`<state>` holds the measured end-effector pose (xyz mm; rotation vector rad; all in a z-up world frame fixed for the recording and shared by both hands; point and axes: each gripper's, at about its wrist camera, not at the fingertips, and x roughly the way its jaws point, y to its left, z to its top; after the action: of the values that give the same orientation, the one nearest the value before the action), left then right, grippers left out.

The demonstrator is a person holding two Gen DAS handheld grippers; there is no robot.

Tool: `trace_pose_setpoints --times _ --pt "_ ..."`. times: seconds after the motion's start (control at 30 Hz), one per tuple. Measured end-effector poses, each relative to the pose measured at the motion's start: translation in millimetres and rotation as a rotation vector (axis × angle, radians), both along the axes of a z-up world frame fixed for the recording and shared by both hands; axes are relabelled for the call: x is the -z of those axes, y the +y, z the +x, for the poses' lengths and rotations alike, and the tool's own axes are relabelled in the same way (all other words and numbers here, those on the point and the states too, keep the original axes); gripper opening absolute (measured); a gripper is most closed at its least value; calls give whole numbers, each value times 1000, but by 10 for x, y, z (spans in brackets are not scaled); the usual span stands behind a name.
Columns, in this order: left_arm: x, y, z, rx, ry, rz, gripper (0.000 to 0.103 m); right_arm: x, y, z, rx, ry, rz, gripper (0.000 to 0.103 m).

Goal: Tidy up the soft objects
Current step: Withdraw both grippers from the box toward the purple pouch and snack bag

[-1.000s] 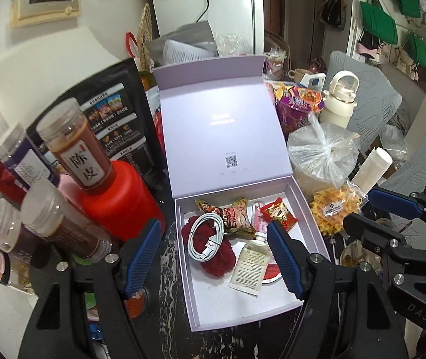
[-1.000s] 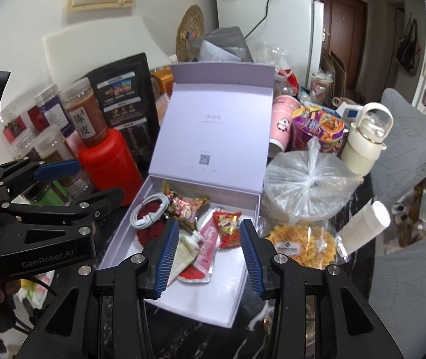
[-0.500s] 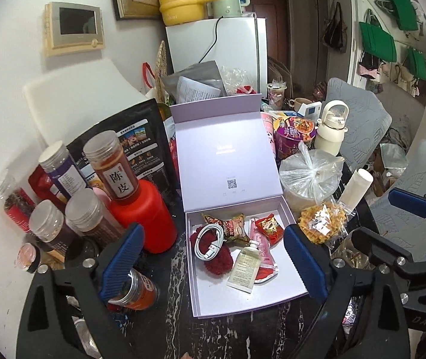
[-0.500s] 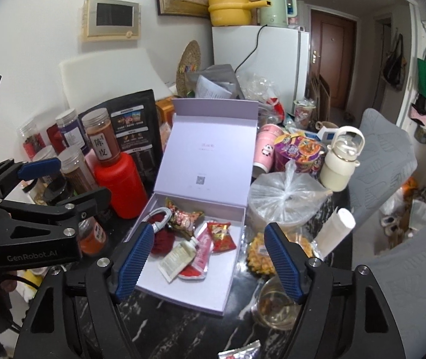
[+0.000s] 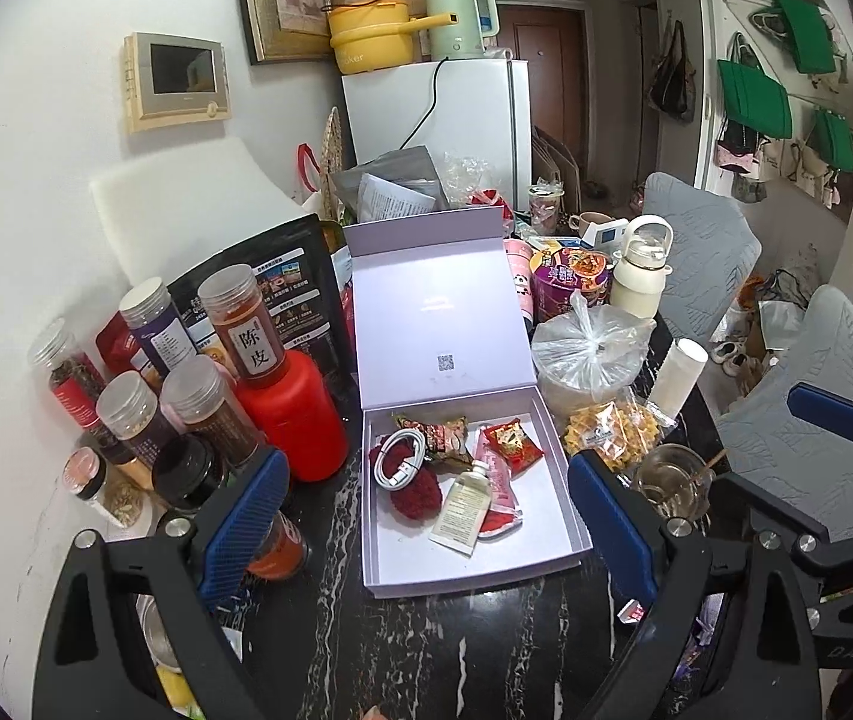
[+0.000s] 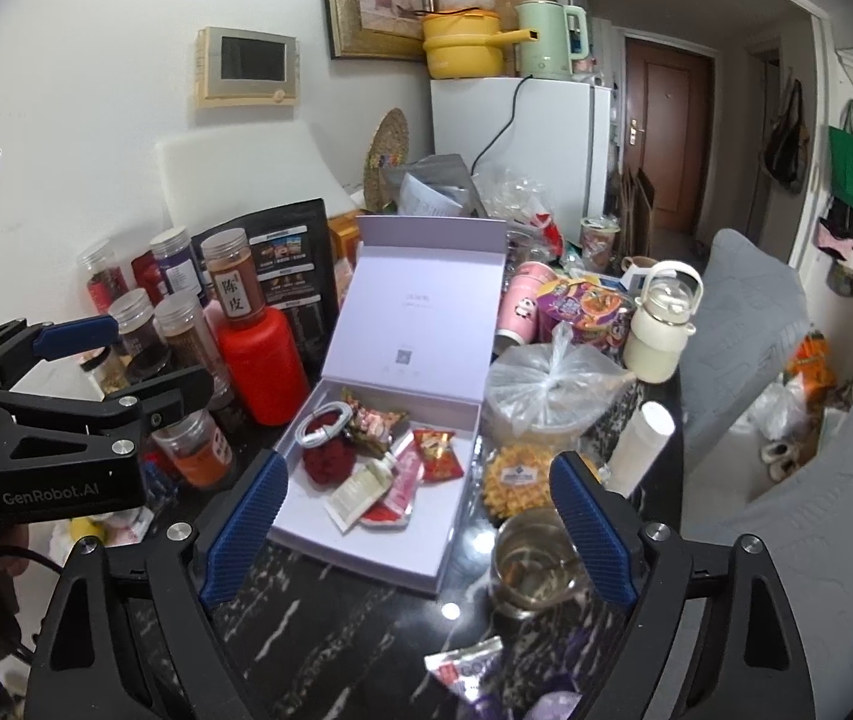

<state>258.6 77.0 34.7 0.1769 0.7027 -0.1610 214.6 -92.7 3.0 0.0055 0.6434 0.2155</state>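
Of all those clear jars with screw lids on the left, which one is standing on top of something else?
The jar with the big Chinese-character label, filled with reddish-brown bits. It stands upright on the red container; the other jars sit lower, around it.

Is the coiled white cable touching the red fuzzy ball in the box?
Touching. The left wrist view shows the white cable lying on top of the red fuzzy ball, overlapping it with no gap.

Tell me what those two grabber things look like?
Both grippers are black metal frames with round silver bolts. Each has two fingers tipped with ribbed blue pads. The left gripper has white "GenRobot.AI" lettering on its side, seen in the right wrist view, and a thin black cable trailing from its handle. The right gripper shows "DAS" stamped on its body in the left wrist view.
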Motion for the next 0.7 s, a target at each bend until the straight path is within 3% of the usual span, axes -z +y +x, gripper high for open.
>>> trace_pose_setpoints --times 0.27,0.53,0.7 --pt "-8 -241 -380 -14 -13 -3 96 23 -307 -340 -7 11 5 91" --pt "45 -530 -738 -29 22 -66 96 56 -686 -638 -13 27 7 91" --pt "91 -779 -968 -49 20 -38 96 117 -928 -803 -24 43 5 91"
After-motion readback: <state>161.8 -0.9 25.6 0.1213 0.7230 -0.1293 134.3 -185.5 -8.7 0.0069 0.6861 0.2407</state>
